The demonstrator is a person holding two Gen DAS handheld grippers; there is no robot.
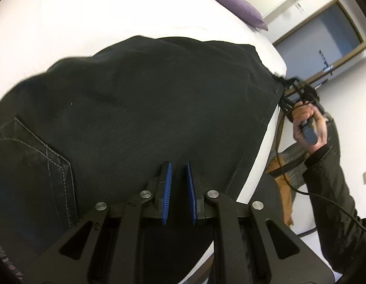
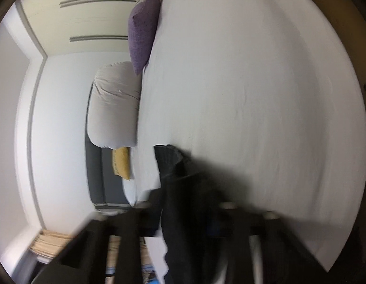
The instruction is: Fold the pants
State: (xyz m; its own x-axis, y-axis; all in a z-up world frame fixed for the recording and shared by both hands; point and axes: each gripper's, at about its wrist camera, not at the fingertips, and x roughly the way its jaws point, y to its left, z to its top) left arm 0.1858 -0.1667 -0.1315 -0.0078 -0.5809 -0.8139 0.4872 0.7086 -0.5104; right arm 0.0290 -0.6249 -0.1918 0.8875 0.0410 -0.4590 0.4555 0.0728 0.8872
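Black pants (image 1: 140, 99) lie spread on the white bed (image 1: 88, 23), back pocket at the left. My left gripper (image 1: 178, 165) hovers over the cloth near the bed's edge, jaws slightly apart with nothing between the blue pads (image 1: 167, 184). My right gripper (image 1: 286, 103) pinches the pants' hem at the bed's right edge, held by a hand (image 1: 308, 123). In the blurred right wrist view the black cloth (image 2: 183, 189) runs between my right gripper's fingers (image 2: 190, 203).
A purple cushion (image 1: 239, 9) lies at the far end of the bed; it also shows in the right wrist view (image 2: 143, 26), with a grey pillow (image 2: 114, 104) and a yellow cushion (image 2: 122, 163). A cable (image 1: 325, 196) trails by the bed's edge.
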